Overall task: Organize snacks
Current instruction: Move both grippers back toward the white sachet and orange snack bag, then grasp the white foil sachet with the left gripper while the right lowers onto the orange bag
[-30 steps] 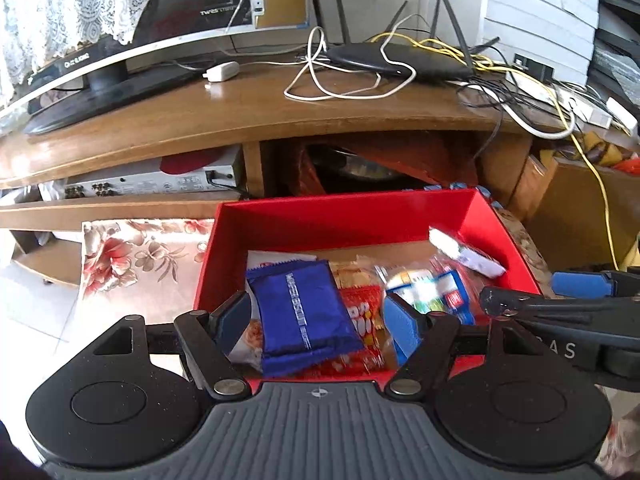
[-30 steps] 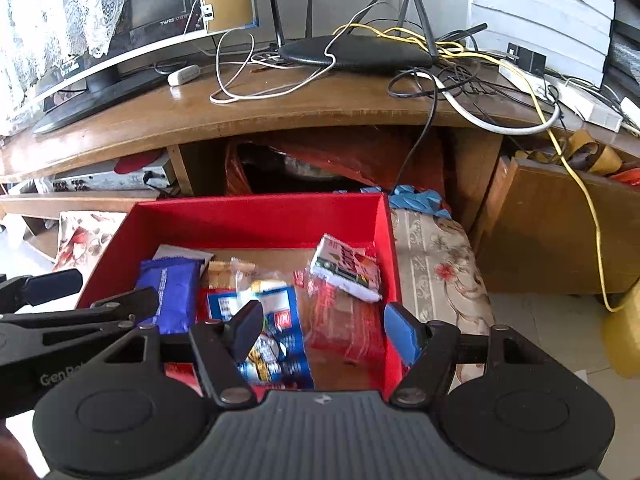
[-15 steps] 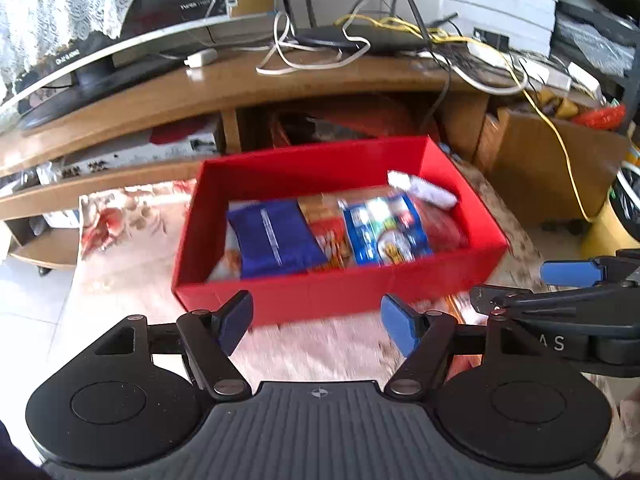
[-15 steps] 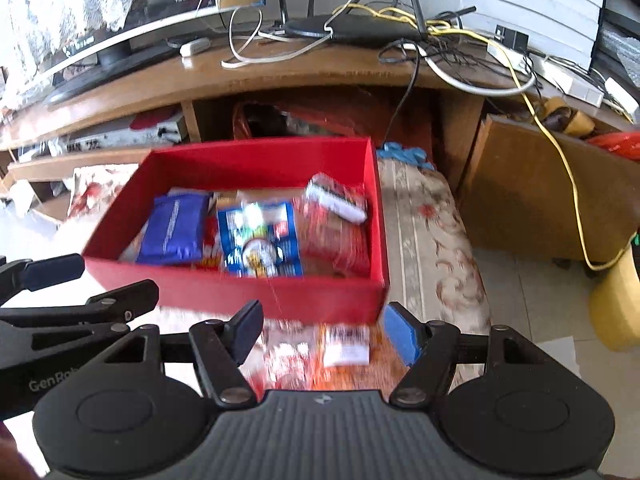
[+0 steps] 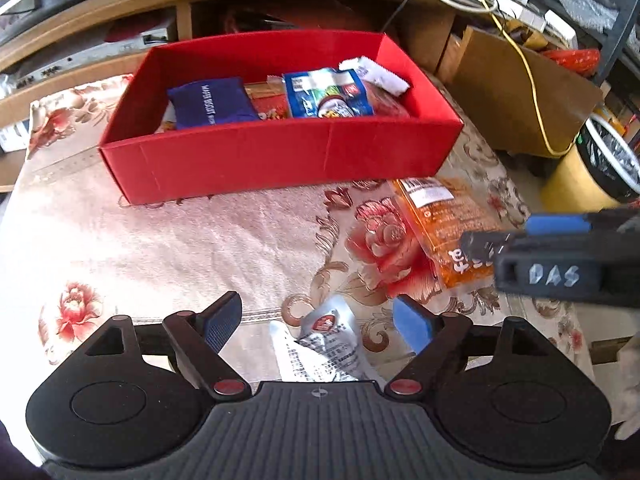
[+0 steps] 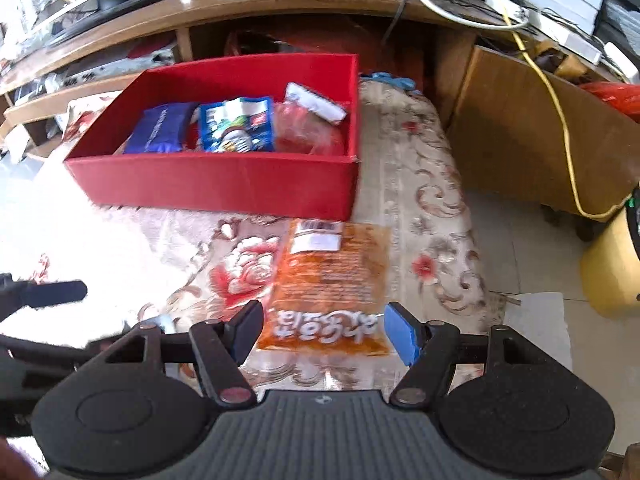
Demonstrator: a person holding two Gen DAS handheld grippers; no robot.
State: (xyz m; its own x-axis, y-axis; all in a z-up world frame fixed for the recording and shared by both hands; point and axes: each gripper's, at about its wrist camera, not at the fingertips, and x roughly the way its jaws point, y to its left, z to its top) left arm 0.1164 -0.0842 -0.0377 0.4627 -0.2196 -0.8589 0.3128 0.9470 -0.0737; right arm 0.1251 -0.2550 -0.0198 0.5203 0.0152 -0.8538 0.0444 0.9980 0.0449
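A red box [image 5: 280, 156] [image 6: 216, 184] stands on the floral cloth and holds a dark blue packet [image 5: 210, 104] [image 6: 158, 130], a blue-and-white packet [image 5: 326, 94] [image 6: 236, 124] and other snacks. In front of it lies an orange snack bag [image 5: 440, 228] [image 6: 332, 280]. A silver sachet [image 5: 324, 344] lies on the cloth between the fingers of my left gripper [image 5: 318, 326], whose jaws are opening and do not press on it. My right gripper [image 6: 324, 332] stands open over the near end of the orange bag, pads clear of it.
The floral cloth [image 5: 200, 248] covers the low table. Behind the box runs a wooden TV stand [image 6: 280, 12] with a monitor, a router and tangled cables. A brown cabinet [image 6: 532, 136] and a yellow bin [image 6: 612, 272] stand on the floor at the right.
Both grippers have drawn back from over the red box and sunk toward the cloth in front of it. The left jaws stand wider. The orange bag and silver sachet have come into view.
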